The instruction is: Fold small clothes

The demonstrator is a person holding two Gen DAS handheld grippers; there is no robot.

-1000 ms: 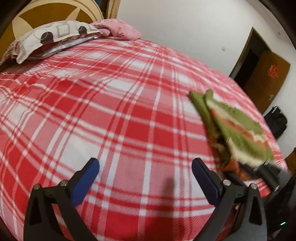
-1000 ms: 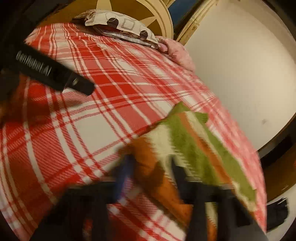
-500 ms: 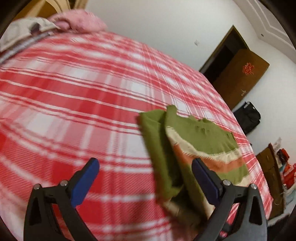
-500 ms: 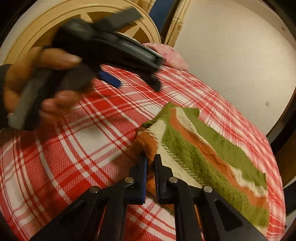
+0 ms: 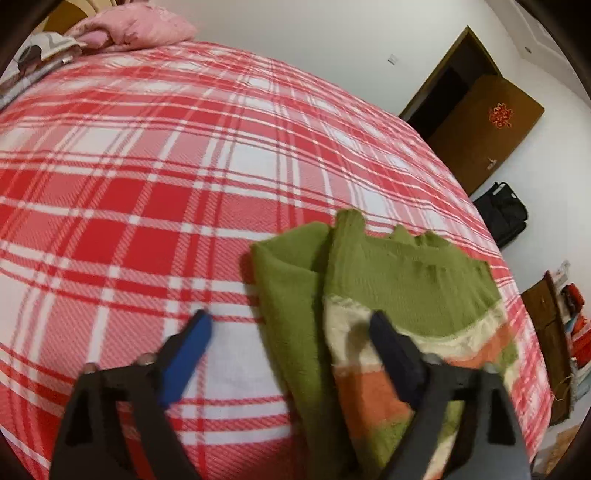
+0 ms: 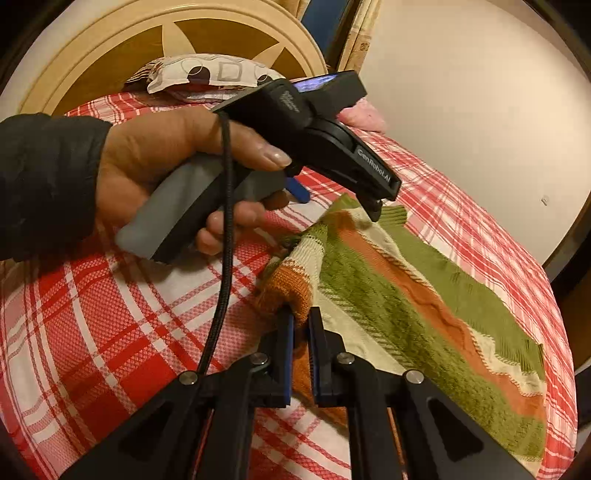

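Note:
A small knitted sweater in green, cream and orange stripes lies on the red plaid bed. In the left wrist view my left gripper is open, one finger over the bedspread and the other over the sweater's cream stripe. In the right wrist view the sweater stretches to the right, and my right gripper is shut on its orange cuff. The left gripper, held in a hand, hovers above the sweater's far end.
Pillows lie at the head of the bed by a round wooden headboard. A brown door and a black bag stand beyond the bed's right edge. The bedspread runs wide to the left.
My left gripper has moved right and down over the sweater's edge. My right gripper has stayed shut on the orange cuff.

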